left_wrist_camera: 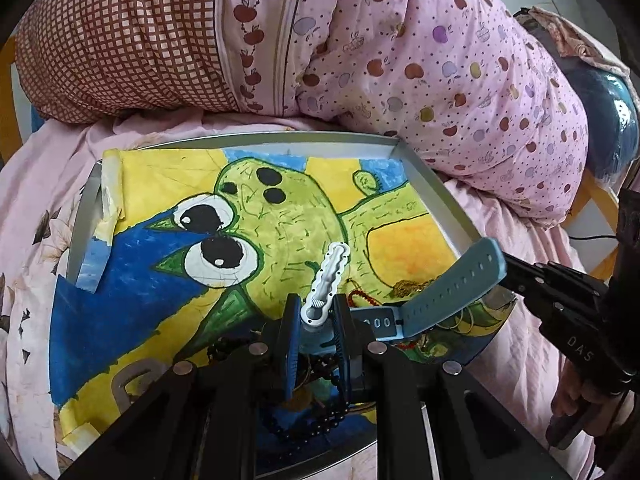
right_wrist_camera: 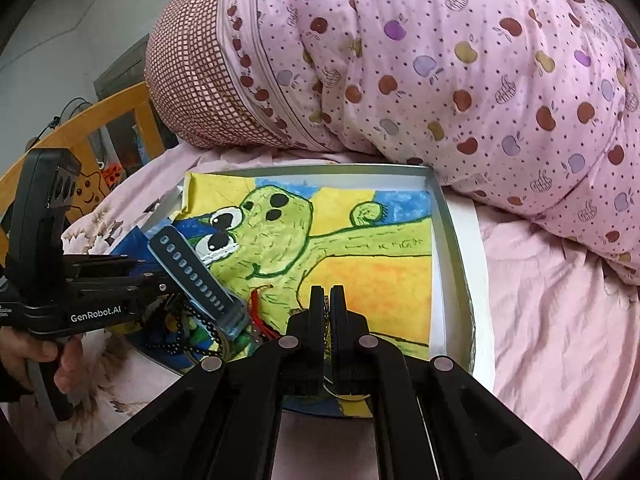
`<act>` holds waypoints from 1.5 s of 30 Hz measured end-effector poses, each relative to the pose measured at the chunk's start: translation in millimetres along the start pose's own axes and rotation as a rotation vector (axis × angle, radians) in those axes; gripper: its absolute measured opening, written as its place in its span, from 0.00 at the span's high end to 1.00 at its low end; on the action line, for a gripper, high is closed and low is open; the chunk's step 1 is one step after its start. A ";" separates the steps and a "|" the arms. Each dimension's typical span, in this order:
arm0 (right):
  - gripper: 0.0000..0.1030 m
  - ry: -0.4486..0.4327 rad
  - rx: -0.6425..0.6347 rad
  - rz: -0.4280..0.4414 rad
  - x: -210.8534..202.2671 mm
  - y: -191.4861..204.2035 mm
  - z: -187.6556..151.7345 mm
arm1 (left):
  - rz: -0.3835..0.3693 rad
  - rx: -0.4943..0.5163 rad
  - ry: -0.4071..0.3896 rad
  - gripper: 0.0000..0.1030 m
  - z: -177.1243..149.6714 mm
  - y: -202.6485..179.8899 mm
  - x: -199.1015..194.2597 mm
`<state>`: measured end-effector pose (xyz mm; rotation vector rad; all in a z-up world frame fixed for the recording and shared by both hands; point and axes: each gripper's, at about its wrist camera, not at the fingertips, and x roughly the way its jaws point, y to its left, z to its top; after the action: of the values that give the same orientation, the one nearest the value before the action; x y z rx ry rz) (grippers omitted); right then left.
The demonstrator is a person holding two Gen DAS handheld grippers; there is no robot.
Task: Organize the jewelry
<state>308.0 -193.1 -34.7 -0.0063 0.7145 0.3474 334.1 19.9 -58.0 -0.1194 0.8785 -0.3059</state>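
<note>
While my left gripper (left_wrist_camera: 316,320) is clamped on the blue watch (left_wrist_camera: 384,322) near its body, one strap (left_wrist_camera: 454,280) sticks up toward 2 o'clock and a white wavy piece (left_wrist_camera: 329,276) stands betw. the fingers. Black beads (left_wrist_camera: 320,416) lie under that gripper at 6 o'clock; red cord (left_wrist_camera: 358,298) and a gold chain (left_wrist_camera: 408,286) sit just beside the watch, all on the cartoon drawing (left_wrist_camera: 280,216) lining the shallow tray (left_wrist_camera: 436,200). My right gripper (right_wrist_camera: 327,304) has its fingers nearly together w/ a thin chain betw. them, watch at its 9 o'clock. Pink apple-print quilt (right_wrist_camera: 460,80) bulks at 12 o'clock behind the tray.
</note>
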 end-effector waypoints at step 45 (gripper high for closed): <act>0.15 -0.086 0.051 -0.050 -69.6 -1.0 3.9 | 0.150 -0.084 -0.187 0.00 -18.4 -7.2 -95.7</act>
<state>262.1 -215.1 12.9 0.0387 0.6365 0.2798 261.1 43.4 2.7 -0.1565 0.7101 -0.1151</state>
